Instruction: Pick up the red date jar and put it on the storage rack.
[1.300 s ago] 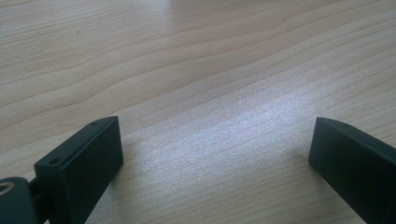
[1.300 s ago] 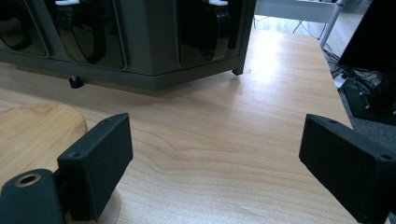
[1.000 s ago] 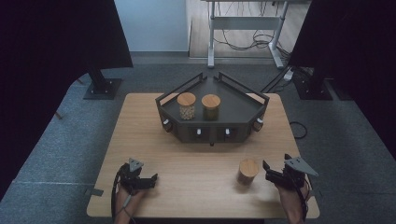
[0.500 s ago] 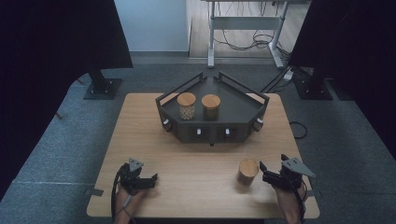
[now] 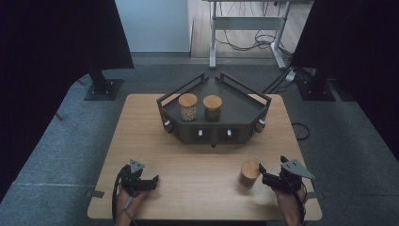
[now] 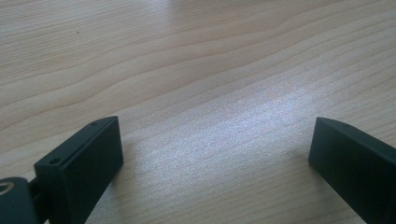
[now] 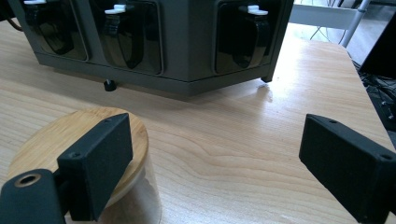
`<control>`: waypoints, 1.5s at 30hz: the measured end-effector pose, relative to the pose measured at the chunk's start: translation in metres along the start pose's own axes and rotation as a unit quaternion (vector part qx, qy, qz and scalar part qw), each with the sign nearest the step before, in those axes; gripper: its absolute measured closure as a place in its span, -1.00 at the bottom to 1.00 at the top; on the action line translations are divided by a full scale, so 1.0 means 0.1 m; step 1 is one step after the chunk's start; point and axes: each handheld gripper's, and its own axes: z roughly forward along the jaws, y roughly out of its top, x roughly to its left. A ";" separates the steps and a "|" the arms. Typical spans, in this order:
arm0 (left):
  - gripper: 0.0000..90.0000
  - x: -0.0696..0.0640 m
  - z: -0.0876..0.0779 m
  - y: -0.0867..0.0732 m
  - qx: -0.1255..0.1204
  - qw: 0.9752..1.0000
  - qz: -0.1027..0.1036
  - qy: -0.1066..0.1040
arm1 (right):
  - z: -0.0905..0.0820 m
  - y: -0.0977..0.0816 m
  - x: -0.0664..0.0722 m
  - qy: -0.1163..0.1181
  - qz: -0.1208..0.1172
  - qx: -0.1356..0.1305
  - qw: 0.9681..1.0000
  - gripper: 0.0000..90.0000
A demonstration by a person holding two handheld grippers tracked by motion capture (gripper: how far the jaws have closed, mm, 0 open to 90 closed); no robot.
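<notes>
Two jars with wooden lids (image 5: 187,106) (image 5: 212,108) already stand side by side on the dark angular tray (image 5: 244,110) at the far middle of the tabletop (image 5: 188,188), so that part of the work looks done. A third jar (image 5: 249,173), clear-walled with the same bamboo lid, stands on the near right of the tabletop, well apart from the tray. The right gripper (image 5: 261,176) sits just beside it with its jaws spread wide and nothing held; in the right gripper view the jar (image 7: 56,140) lies off to the left, behind the left jaw rather than between the two. The left gripper (image 5: 151,181) rests low at the near left, also wide open and empty. What seems left: centre on the jar, grasp it, and carry it to the tray.
</notes>
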 end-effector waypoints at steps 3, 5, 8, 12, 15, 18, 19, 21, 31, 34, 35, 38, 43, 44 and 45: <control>-0.93 0.00 0.00 0.00 0.000 1.000 0.000 0.000 | 0.01 0.00 0.03 0.003 -0.002 0.000 1.000 -0.80; -0.93 0.00 0.00 0.00 0.000 1.000 0.000 0.000 | 0.01 0.00 0.04 0.004 -0.003 0.000 1.000 -0.80; -0.93 0.00 0.00 0.00 0.000 1.000 0.000 0.000 | 0.02 0.00 0.06 0.007 -0.005 0.001 1.000 -0.80; -0.93 0.00 0.00 0.00 0.000 1.000 0.000 0.000 | 0.02 0.00 0.09 0.013 -0.006 0.000 1.000 -0.80; -0.94 0.00 0.00 0.00 0.000 1.000 0.000 0.000 | 0.02 0.00 0.12 0.015 -0.008 0.000 1.000 -0.80; -0.93 0.00 0.00 0.00 0.000 1.000 0.000 0.000 | 0.03 0.00 0.14 0.017 -0.009 0.000 1.000 -0.80; -0.94 0.00 0.00 0.00 0.000 1.000 0.000 0.000 | 0.03 0.01 0.15 0.018 -0.009 0.000 1.000 -0.80; -0.93 0.00 0.00 0.00 0.000 1.000 0.000 0.000 | 0.03 0.01 0.16 0.020 -0.010 0.000 1.000 -0.80; -0.94 0.00 0.00 0.00 0.000 1.000 0.001 -0.001 | 0.05 0.00 0.24 0.031 -0.015 0.002 0.999 -0.80; -0.93 0.00 0.00 0.00 0.000 1.000 0.001 -0.001 | 0.06 0.00 0.27 0.034 -0.016 0.002 0.999 -0.80; -0.93 0.00 0.00 0.00 0.000 1.000 0.001 -0.001 | 0.06 0.00 0.27 0.035 -0.017 0.002 0.999 -0.80; -0.93 0.00 0.00 0.00 0.000 1.000 0.001 -0.001 | 0.06 0.00 0.30 0.038 -0.018 0.003 0.999 -0.80; -0.94 0.00 0.00 0.00 0.000 1.000 0.002 -0.001 | 0.07 0.00 0.34 0.045 -0.017 0.002 0.999 -0.80; -0.93 0.00 0.00 0.00 0.000 1.000 0.002 -0.001 | 0.08 0.00 0.35 0.046 -0.016 0.001 0.999 -0.80; -0.94 0.00 0.00 0.00 0.000 1.000 0.002 -0.001 | 0.08 0.00 0.35 0.047 -0.016 0.002 0.999 -0.80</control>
